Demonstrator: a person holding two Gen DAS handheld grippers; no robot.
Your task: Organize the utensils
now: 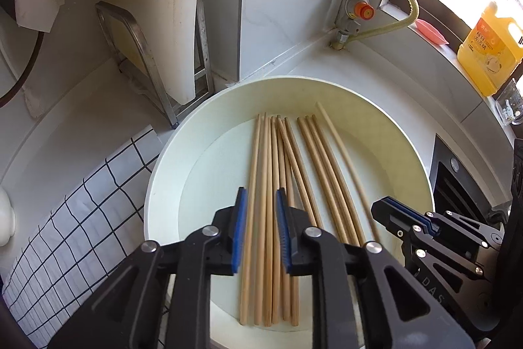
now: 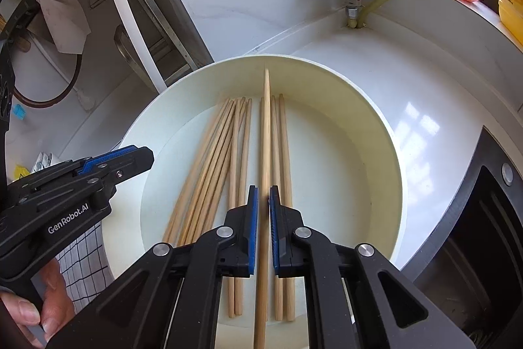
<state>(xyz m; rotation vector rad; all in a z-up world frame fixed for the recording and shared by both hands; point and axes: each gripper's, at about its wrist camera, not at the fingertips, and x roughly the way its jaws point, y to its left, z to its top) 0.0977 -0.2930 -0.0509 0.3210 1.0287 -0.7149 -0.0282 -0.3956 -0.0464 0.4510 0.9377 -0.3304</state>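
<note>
chopsticks [image 1: 278, 179]: loose, fanned flat in basin [image 1: 170, 152], counter centre
right gripper [image 2: 263, 195]: clamped on one chopstick [image 2: 265, 152], tip raised; thin grip, could pivot or slip
left gripper [image 1: 260, 198]: part open, straddling several, nothing pinched; closing may grab extras
grippers: near each other, collision risk

We note white worktop [image 1: 376, 80]: cream round basin [image 1: 228, 100] at centre, checked cloth [image 1: 81, 218] at left edge touching basin, yellow jug [image 1: 490, 54] on right sill, metal rack [image 1: 137, 54] at back-left corner.
</note>
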